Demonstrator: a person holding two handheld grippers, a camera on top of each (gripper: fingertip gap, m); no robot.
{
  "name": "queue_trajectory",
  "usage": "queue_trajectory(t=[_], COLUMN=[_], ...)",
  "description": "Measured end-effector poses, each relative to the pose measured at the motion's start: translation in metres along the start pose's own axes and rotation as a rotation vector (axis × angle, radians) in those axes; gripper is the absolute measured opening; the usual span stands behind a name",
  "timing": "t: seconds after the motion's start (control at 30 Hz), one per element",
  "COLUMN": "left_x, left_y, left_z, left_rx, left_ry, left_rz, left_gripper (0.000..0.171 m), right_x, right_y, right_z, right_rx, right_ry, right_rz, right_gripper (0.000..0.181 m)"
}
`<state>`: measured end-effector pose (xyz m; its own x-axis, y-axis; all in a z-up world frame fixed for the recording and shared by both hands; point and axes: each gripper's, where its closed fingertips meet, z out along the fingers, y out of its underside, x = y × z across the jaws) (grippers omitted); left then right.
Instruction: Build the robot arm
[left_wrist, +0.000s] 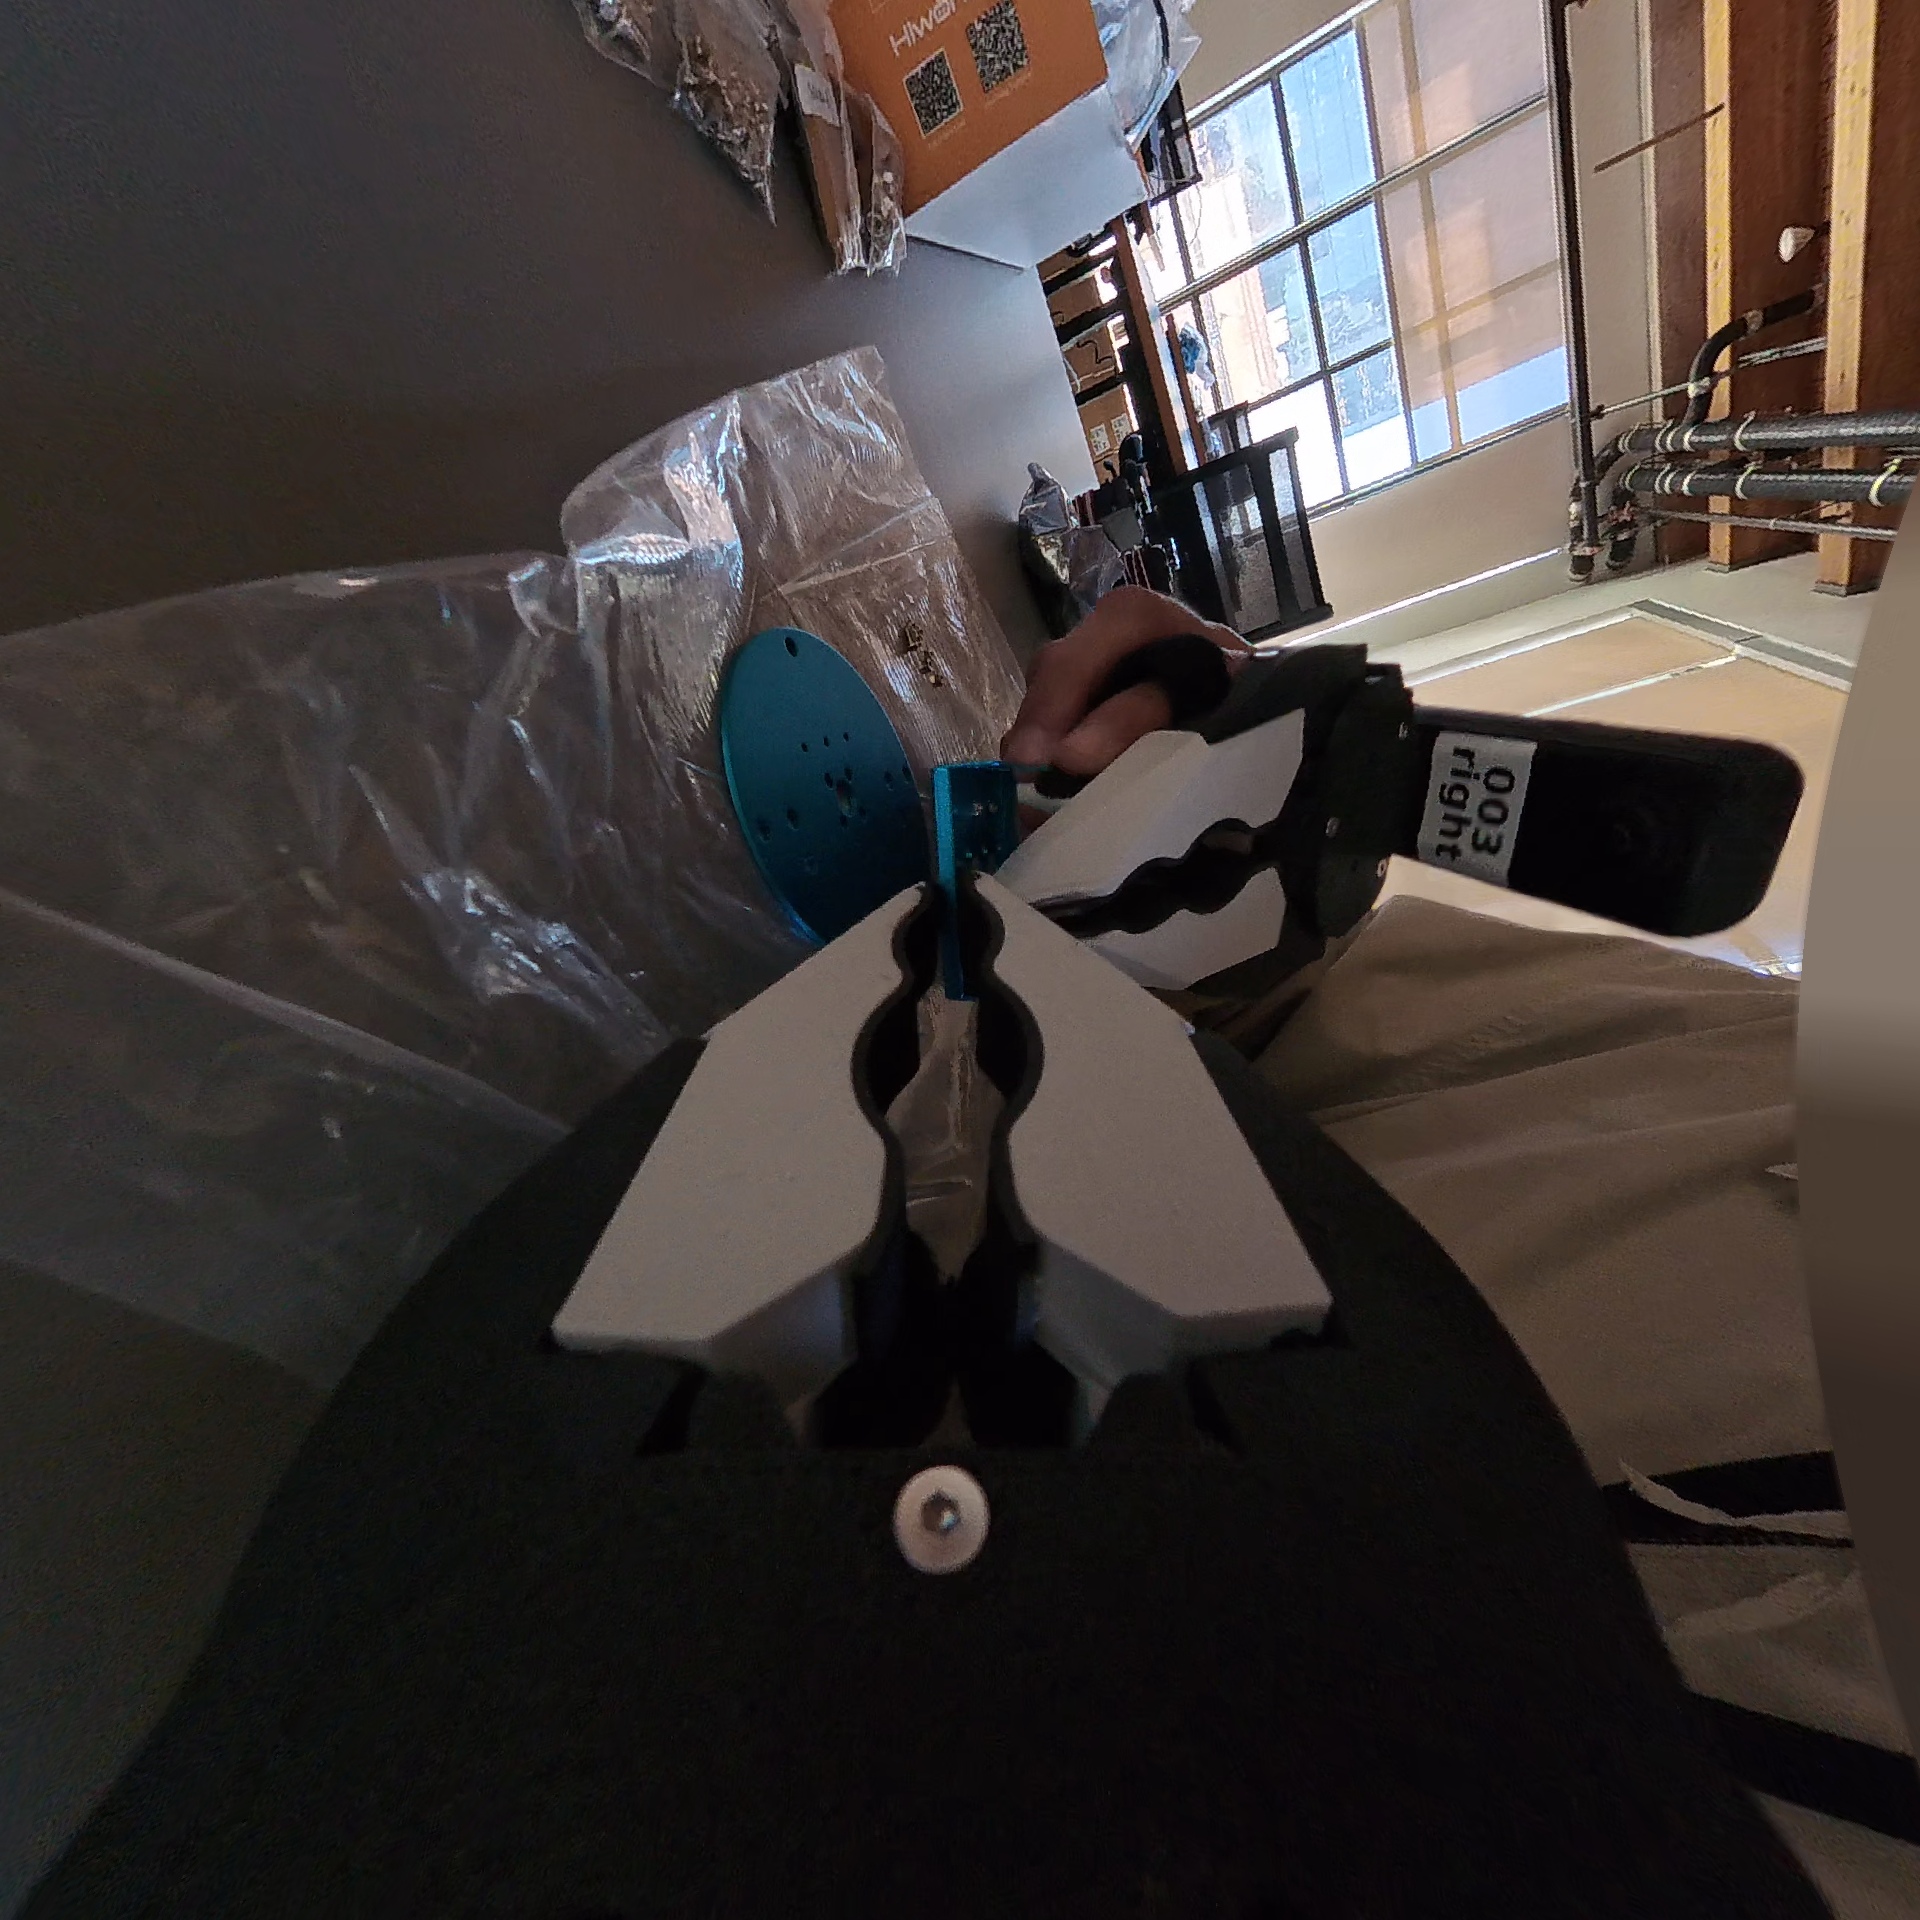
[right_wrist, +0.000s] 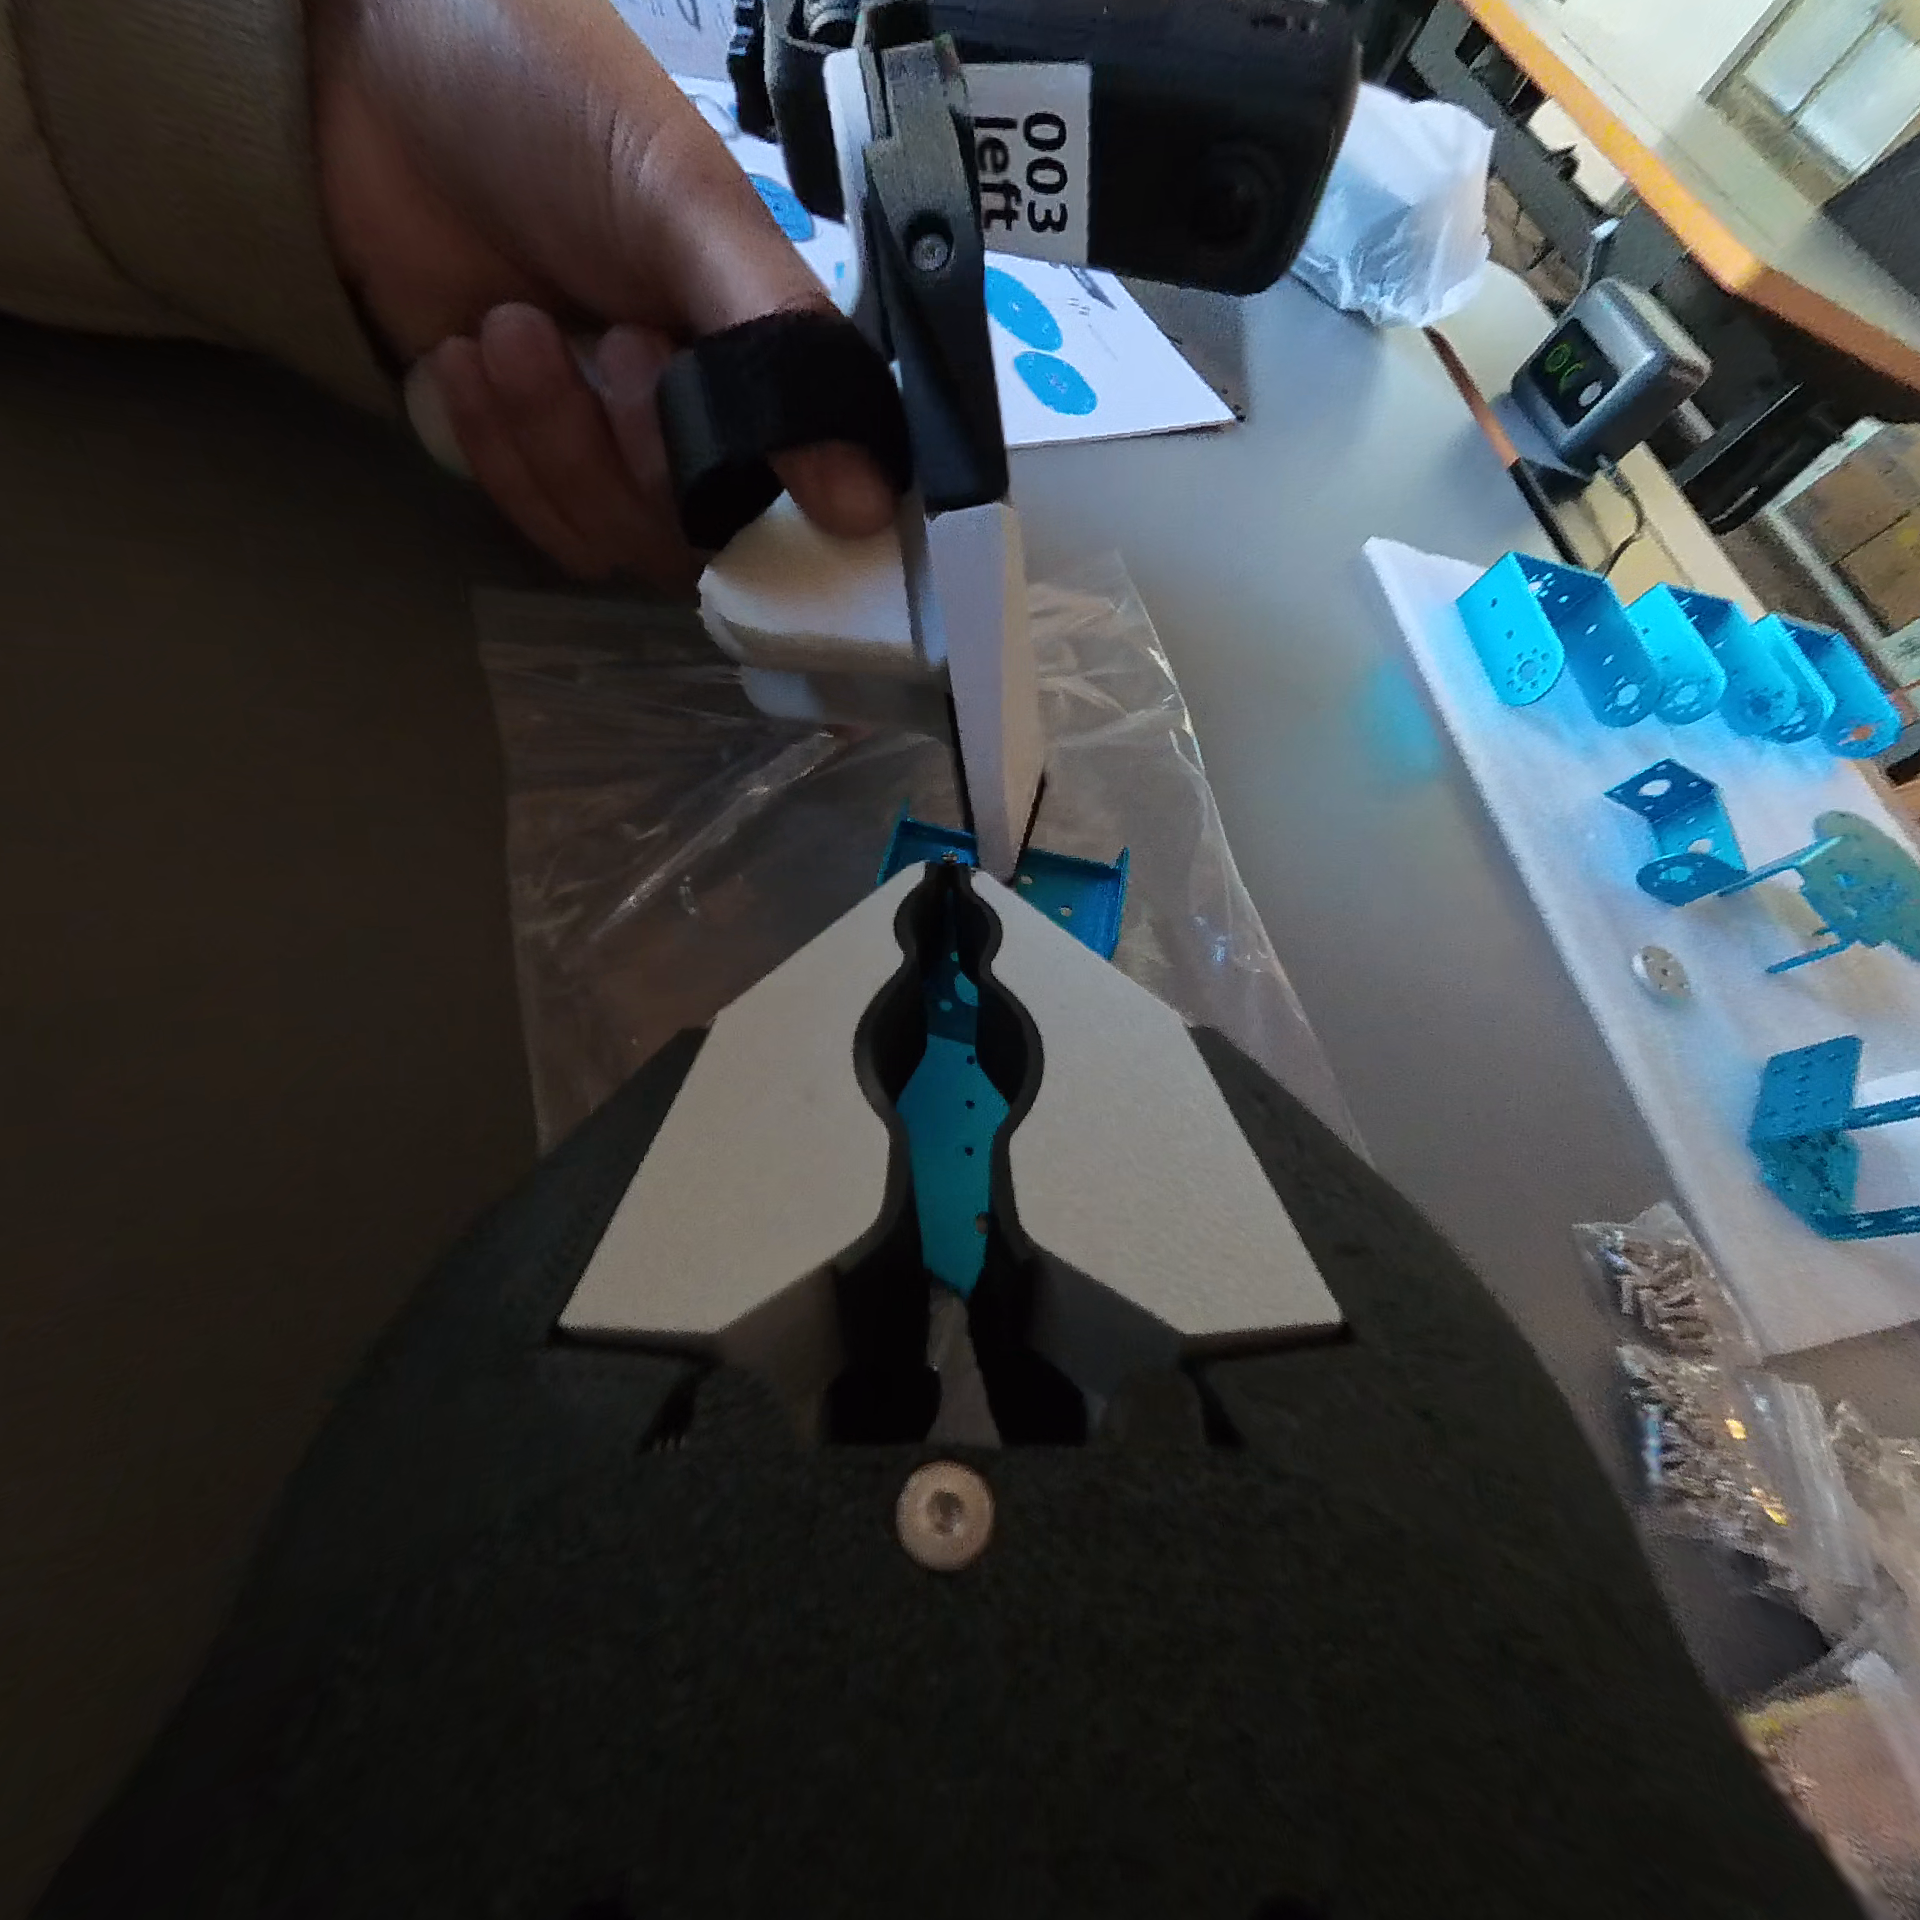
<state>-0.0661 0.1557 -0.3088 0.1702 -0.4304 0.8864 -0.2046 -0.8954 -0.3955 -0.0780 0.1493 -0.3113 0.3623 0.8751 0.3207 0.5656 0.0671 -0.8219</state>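
Blue bracket (left_wrist: 964, 873) is sitting clamped between the tips of the left gripper (left_wrist: 958, 904), jaws drawn nearly together on its edge. At 10 o'clock from it, a blue round plate (left_wrist: 805, 779) is lying on clear plastic wrap (left_wrist: 343, 790). The right gripper (left_wrist: 1049, 831) is meeting the bracket from 2 o'clock; open room is lying only toward 3 o'clock.

In the right wrist view, the right gripper (right_wrist: 951, 873) is pinching shut on a small screw-like piece, too small to identify, against the blue bracket (right_wrist: 1075, 904). The left gripper (right_wrist: 997, 821) is descending from 12 o'clock onto the same part. Seating appears incomplete. More blue brackets (right_wrist: 1652, 665) are resting on a white board (right_wrist: 1621, 1039) at 3 o'clock, well apart, near the table (right_wrist: 1320, 499) edge.
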Motion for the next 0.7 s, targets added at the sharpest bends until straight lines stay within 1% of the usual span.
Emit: queue_trajectory(t=[0.13, 0.23, 0.4, 0.7], left_x=[0.0012, 0.0014, 0.0015, 0.0018], left_y=[0.0005, 0.0008, 0.0009, 0.0011], left_z=[0.0001, 0.0002, 0.0003, 0.0005], left_rx=[-0.001, -0.003, -0.004, -0.004], left_ry=[0.007, 0.006, 0.005, 0.005], left_rz=[0.003, 0.006, 0.009, 0.012], left_gripper=[0.001, 0.001, 0.001, 0.001], right_x=[-0.0021, -0.0048, -0.0053, -0.0069], right_y=[-0.0006, -0.0002, 0.0019, 0.0018], right_z=[-0.0030, -0.0046, -0.0074, -0.0076], right_rx=[0.001, 0.005, 0.001, 0.004], right_ry=[-0.079, -0.132, -0.139, -0.149], right_rz=[0.129, 0.188, 0.151, 0.156], right_gripper=[0.000, 0.001, 0.001, 0.001])
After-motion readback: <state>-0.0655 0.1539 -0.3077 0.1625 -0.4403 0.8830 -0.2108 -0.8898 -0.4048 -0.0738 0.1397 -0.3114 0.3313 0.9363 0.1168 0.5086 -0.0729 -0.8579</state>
